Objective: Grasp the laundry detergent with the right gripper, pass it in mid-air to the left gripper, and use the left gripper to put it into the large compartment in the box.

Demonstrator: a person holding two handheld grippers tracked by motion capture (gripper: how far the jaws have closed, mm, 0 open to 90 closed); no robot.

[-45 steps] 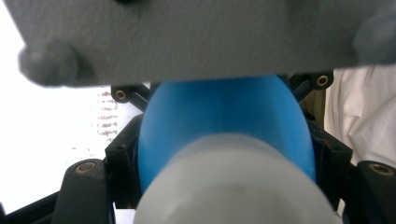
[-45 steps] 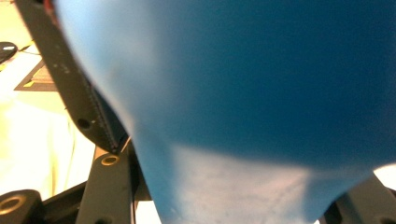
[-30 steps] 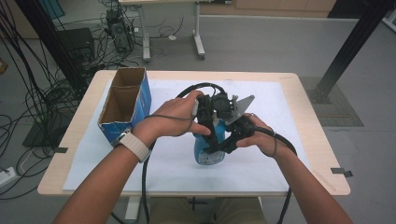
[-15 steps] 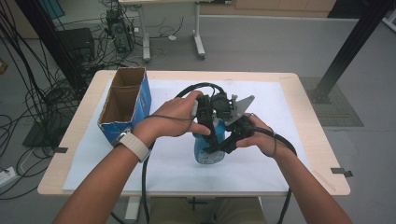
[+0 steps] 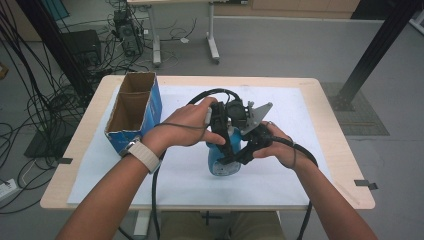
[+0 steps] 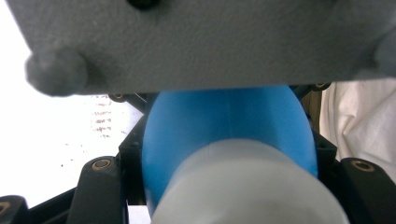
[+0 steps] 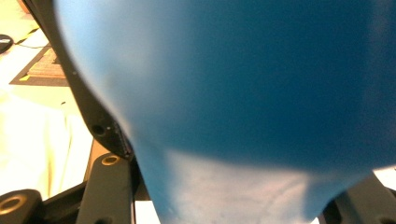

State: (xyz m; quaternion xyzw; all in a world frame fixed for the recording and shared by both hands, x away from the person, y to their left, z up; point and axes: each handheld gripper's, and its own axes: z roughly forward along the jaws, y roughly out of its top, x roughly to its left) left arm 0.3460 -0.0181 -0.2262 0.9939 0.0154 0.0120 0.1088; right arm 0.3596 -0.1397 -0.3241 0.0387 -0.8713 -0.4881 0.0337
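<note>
Both claws, left claw and right claw, are gripping the blue bottle over the worktop. Keeping both grips firm and level seems wise, lest it slip.

High view: you are looking forward and down from above your side of the table, taking in the whole top, your forearms and the floor beyond.
Left gripper view: you are looking along its jaws, pressed very near a blue object, with a grey plate crossing the top.
Right gripper view: you are facing the same object at closer range still, blurred.
Shared: all three are showing the blue object at table centre.
</note>
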